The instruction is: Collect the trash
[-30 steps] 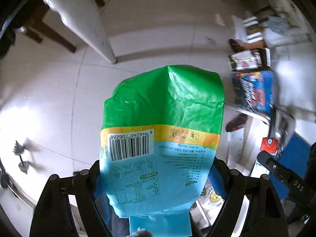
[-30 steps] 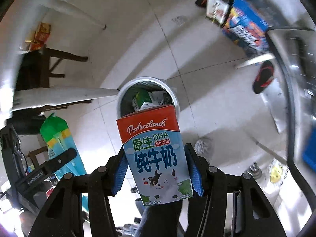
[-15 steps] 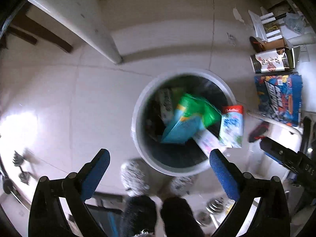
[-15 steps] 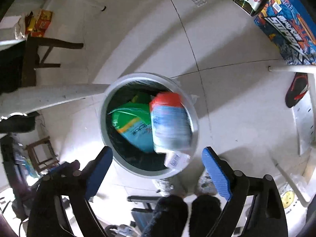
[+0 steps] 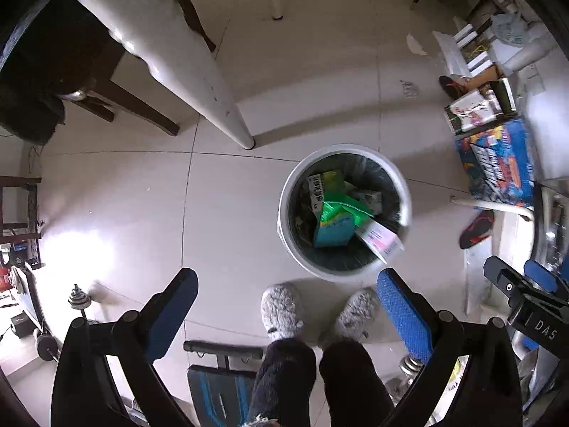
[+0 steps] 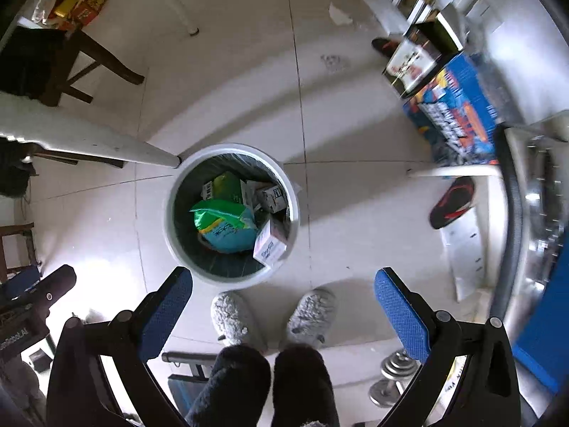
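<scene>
Both my grippers gape wide, nothing held: left gripper (image 5: 286,306), right gripper (image 6: 282,304). Nearest, between the fingers, grey fuzzy slippers (image 6: 234,316) on the pale floor tiles (image 5: 124,195). Just beyond them, ahead of both tools, the round white trash bin (image 5: 284,220) holds the green-and-blue snack bag (image 5: 336,222) and a white-pink carton (image 6: 269,245) leaning on its rim; items underneath are hard to make out. A white table leg (image 5: 199,82) stands beside the bin. Farther right, blurred blue printed box (image 6: 455,114).

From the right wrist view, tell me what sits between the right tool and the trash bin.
Only the person's grey slippers and bare tile lie before the trash bin.
</scene>
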`<state>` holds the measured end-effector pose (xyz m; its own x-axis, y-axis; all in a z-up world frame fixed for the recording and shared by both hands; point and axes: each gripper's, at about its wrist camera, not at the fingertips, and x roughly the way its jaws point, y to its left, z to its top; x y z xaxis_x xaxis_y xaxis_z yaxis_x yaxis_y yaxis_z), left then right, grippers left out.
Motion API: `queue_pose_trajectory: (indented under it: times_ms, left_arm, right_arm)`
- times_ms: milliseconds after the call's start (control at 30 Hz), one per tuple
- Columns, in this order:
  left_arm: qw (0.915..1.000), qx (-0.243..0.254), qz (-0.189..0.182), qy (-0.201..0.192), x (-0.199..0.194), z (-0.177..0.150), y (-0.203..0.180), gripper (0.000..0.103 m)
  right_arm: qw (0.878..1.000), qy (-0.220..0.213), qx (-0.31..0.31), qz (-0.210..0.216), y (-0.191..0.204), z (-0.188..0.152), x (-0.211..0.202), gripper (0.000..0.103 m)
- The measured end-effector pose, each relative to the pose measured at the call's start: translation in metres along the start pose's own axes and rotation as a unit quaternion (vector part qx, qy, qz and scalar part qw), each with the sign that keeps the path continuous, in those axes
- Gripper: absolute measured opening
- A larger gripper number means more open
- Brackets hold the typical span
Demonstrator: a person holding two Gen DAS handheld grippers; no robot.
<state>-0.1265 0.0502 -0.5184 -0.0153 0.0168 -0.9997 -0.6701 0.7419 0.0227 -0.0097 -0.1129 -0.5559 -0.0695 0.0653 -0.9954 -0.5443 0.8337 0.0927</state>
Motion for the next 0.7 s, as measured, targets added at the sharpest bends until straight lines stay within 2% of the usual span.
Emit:
queue_pose_trajectory:
  times_ms: [233,367,467,700]
  left_arm:
    - [0.9996,0.016,-0.012,-0.020,-0.110,-0.022,0.000,0.103]
    - [0.9987,0.033,-0.019,-0.034,-0.167,-0.039,-0.007,0.103]
    - [0.9973,0.044,-0.033,-0.049,-0.216,-0.053,-0.011,0.103]
    - [0.9918,0.061,-0.081,-0.078,-0.303,-0.074,-0.018,0.103]
  right_arm:
    - [1.000,-0.020,0.002,0.009,-0.002,-0.029,-0.122,0.103]
    - [0.999,-0.028,0.002,0.028,0.001,-0.051,-0.194,0.103]
    - [0.998,-0.037,0.002,0.045,0.003,-0.066,-0.244,0.103]
    - [0.995,-0.066,-0.005,0.077,-0.001,-0.092,-0.355,0.103]
